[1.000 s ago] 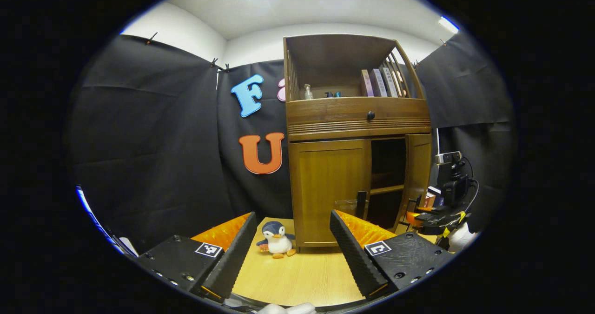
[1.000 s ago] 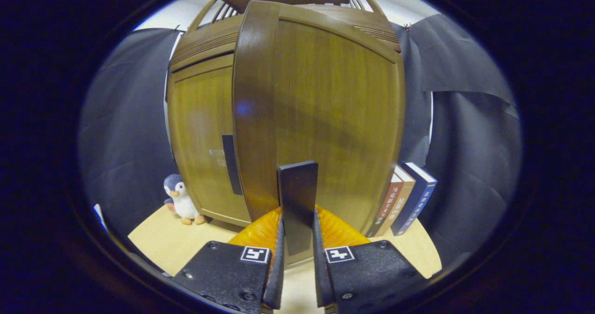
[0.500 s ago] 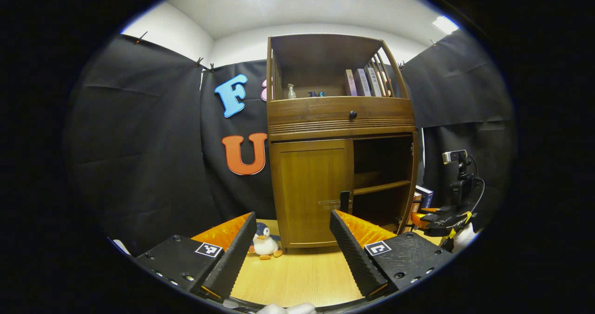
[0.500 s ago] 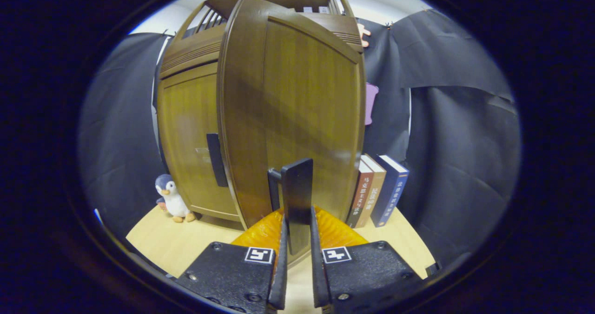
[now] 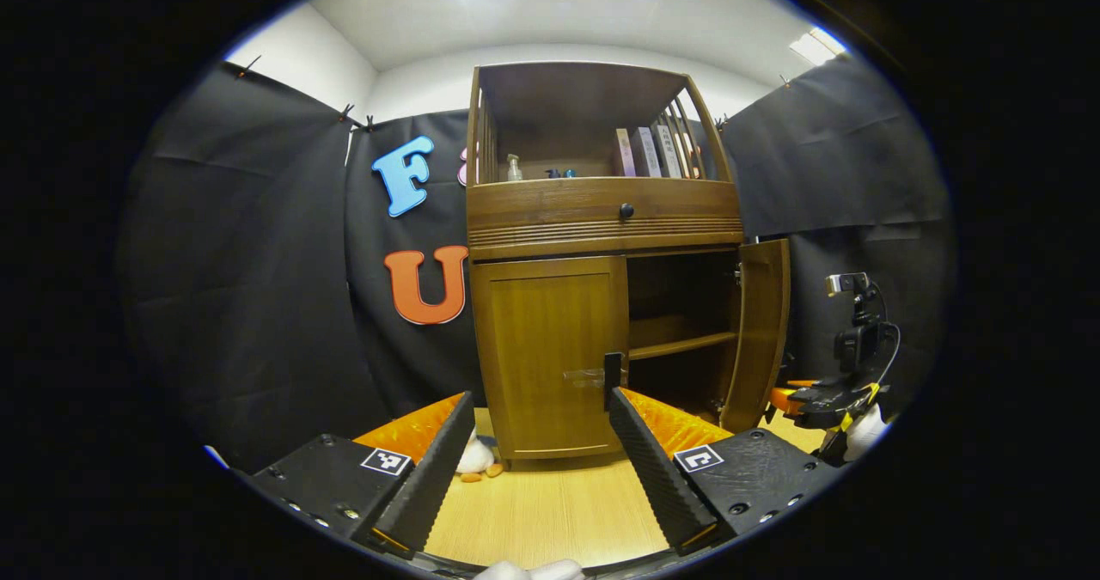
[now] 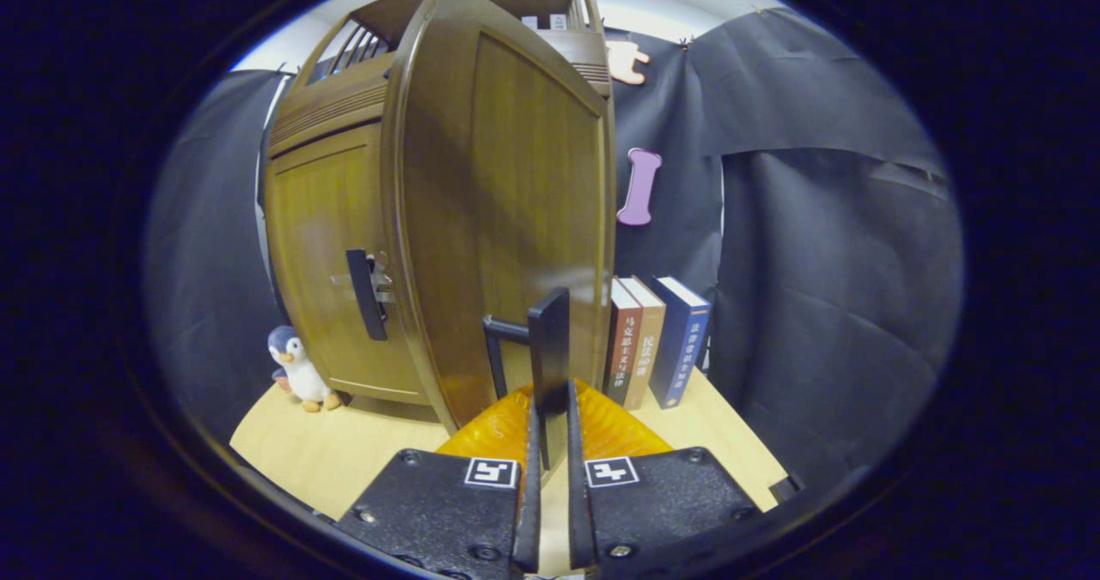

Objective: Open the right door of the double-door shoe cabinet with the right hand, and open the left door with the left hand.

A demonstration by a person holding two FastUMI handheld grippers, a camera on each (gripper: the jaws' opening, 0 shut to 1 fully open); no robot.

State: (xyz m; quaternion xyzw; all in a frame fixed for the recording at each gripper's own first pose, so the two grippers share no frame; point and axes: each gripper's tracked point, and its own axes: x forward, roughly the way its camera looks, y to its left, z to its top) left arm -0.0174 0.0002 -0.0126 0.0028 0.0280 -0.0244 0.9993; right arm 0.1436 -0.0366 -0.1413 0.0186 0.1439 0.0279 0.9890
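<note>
Two doors front the lower half of the shoe cabinet point(image 5: 601, 219), and they stand differently. Starting at the far left of the left gripper view, a toy penguin point(image 5: 473, 460) peeks out on the table point(image 5: 550, 511) behind the left gripper's near finger, just beside the cabinet's foot. The left gripper point(image 5: 541, 468) hangs released, its fingers spread wide and gripping nothing, well apart from the cabinet. Beyond it the left door point(image 5: 546, 352) is flush and closed, its dark upright handle point(image 5: 612, 372) at the inner edge. Next comes the bared interior with a shelf point(image 5: 679, 344) across it, then the right door point(image 5: 758, 331) swung out past the cabinet's side. Above, the open top shelf carries a small bottle point(image 5: 513, 167) and a row of books point(image 5: 653, 146). At the far right of this view the right gripper point(image 5: 808, 399) shows at the door's outer face, held by a hand.

In the right gripper view, the penguin point(image 6: 296, 374) stands at the left by the closed left door point(image 6: 322, 262) and its handle point(image 6: 365, 292). The right door point(image 6: 507, 219) angles toward the camera. The right gripper point(image 6: 550, 442) is clenched on the right door handle point(image 6: 550, 348), both fingers pressing its flat bar. To the right, three books point(image 6: 657, 339) stand upright on the table point(image 6: 344, 451), close behind the opened door
</note>
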